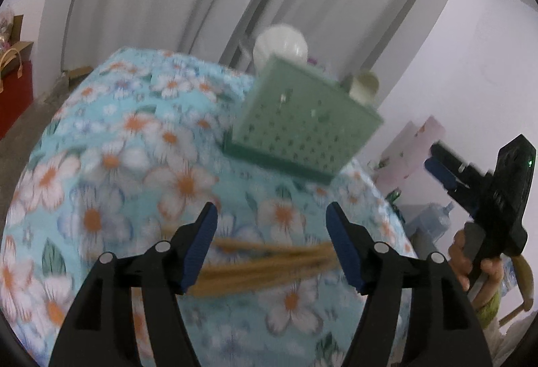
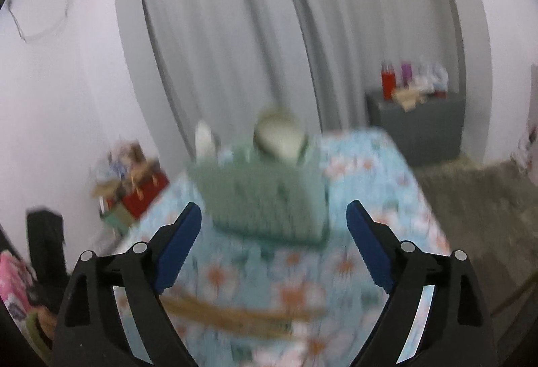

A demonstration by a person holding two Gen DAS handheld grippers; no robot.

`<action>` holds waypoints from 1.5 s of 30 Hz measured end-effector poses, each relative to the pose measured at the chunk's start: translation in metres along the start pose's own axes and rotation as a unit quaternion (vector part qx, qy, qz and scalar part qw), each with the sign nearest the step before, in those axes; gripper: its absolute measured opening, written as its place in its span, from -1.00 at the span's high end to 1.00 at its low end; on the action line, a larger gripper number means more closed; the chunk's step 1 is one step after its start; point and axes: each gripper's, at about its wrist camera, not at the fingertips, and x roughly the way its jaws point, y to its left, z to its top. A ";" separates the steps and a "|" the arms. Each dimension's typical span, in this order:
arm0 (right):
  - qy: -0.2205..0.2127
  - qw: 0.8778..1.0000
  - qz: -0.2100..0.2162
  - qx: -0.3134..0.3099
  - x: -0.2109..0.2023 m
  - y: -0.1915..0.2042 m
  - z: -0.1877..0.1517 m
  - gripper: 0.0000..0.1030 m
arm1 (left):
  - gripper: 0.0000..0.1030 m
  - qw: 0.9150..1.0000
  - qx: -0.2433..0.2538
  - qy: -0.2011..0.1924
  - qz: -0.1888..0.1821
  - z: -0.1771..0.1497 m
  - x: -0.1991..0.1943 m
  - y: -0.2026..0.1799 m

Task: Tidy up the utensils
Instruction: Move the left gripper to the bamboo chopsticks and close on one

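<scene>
Below the left tool (image 1: 271, 244), released, lies a blurred bundle of tan wooden chopsticks (image 1: 269, 261) on the floral blue table (image 1: 111, 165); right tool (image 2: 274, 244) likewise gapes above chopsticks, green perforated plastic basket (image 2: 265, 202) beyond.

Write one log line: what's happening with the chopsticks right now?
left gripper: open, empty | right gripper: open, empty | chopsticks: lying on tablecloth | green basket: behind them

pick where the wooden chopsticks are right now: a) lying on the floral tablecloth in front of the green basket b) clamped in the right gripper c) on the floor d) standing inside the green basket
a: the chopsticks lie flat on the floral tablecloth, nearer the camera than the green basket, with the left gripper open above them.
</scene>
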 end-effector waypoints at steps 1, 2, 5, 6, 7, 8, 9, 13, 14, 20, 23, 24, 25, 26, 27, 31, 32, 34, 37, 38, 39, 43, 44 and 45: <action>0.019 1.000 -0.001 0.003 0.004 0.001 -0.007 -0.64 | -0.26 1.000 -0.001 0.006 0.000 -0.003 0.000 0.000; 0.047 0.999 0.000 0.005 0.009 0.003 -0.017 -0.64 | -0.27 1.000 -0.003 0.012 0.001 -0.008 0.000 -0.001; 0.101 0.995 -0.015 -0.002 0.016 0.012 -0.048 -0.64 | -0.27 0.999 -0.006 0.030 0.010 -0.020 -0.002 -0.001; 0.113 0.993 -0.017 -0.005 0.015 0.016 -0.058 -0.66 | -0.27 0.999 -0.009 0.038 0.012 -0.024 -0.001 -0.001; 0.127 0.992 -0.019 -0.008 0.016 0.020 -0.069 -0.68 | -0.27 0.999 -0.012 0.046 0.014 -0.028 -0.001 -0.001; 0.135 0.991 -0.024 -0.011 0.016 0.024 -0.077 -0.72 | -0.27 0.999 -0.013 0.050 0.014 -0.031 0.000 -0.001; 0.143 0.989 -0.031 -0.016 0.017 0.029 -0.085 -0.72 | -0.27 0.998 -0.016 0.056 0.015 -0.035 0.000 0.000; 0.172 0.983 -0.050 -0.035 0.021 0.043 -0.112 -0.78 | -0.27 0.997 -0.023 0.071 0.016 -0.046 0.002 0.002; 0.179 0.982 -0.052 -0.037 0.023 0.044 -0.114 -0.80 | -0.27 0.997 -0.027 0.075 0.018 -0.048 0.002 0.003; 0.195 0.977 -0.072 -0.051 0.028 0.053 -0.124 -0.85 | -0.27 0.996 -0.041 0.076 0.022 -0.055 -0.002 0.011; 0.189 0.978 -0.068 -0.045 0.026 0.051 -0.125 -0.85 | -0.27 0.997 -0.043 0.062 0.023 -0.052 -0.008 0.014; 0.188 0.979 -0.070 -0.047 0.026 0.052 -0.126 -0.85 | -0.27 0.997 -0.040 0.055 0.025 -0.050 -0.009 0.015; 0.187 0.978 -0.072 -0.051 0.026 0.052 -0.127 -0.85 | -0.27 0.998 -0.039 0.052 0.027 -0.048 -0.010 0.015; 0.187 0.978 -0.075 -0.055 0.026 0.054 -0.128 -0.85 | -0.27 0.997 -0.041 0.050 0.029 -0.047 -0.010 0.017; 0.187 0.978 -0.077 -0.058 0.028 0.055 -0.128 -0.85 | -0.25 0.997 -0.046 0.049 0.029 -0.046 -0.010 0.019; 0.185 0.978 -0.076 -0.057 0.030 0.056 -0.128 -0.85 | -0.22 0.996 -0.068 0.055 0.013 -0.047 -0.007 0.025; 0.185 0.978 -0.075 -0.056 0.030 0.056 -0.128 -0.85 | -0.16 0.996 -0.074 0.058 0.007 -0.048 -0.005 0.026; 0.183 0.979 -0.073 -0.056 0.030 0.057 -0.128 -0.85 | -0.06 0.993 -0.102 0.061 -0.002 -0.050 -0.001 0.034; 0.183 0.979 -0.075 -0.059 0.029 0.058 -0.127 -0.85 | 0.19 0.985 -0.163 0.053 -0.015 -0.051 0.001 0.053; 0.182 0.978 -0.075 -0.061 0.029 0.058 -0.127 -0.85 | 0.24 0.981 -0.189 0.047 -0.024 -0.051 0.001 0.061; 0.182 0.978 -0.075 -0.061 0.029 0.058 -0.127 -0.85 | 0.24 0.973 -0.222 0.039 -0.039 -0.052 0.000 0.071; 0.181 0.979 -0.074 -0.062 0.029 0.057 -0.126 -0.85 | 0.40 0.945 -0.318 0.018 -0.069 -0.054 0.000 0.101; 0.181 0.979 -0.075 -0.063 0.029 0.057 -0.126 -0.85 | 0.49 0.940 -0.333 0.015 -0.073 -0.055 0.000 0.105; 0.181 0.979 -0.076 -0.063 0.029 0.058 -0.126 -0.85 | 0.56 0.932 -0.354 0.011 -0.078 -0.056 0.000 0.111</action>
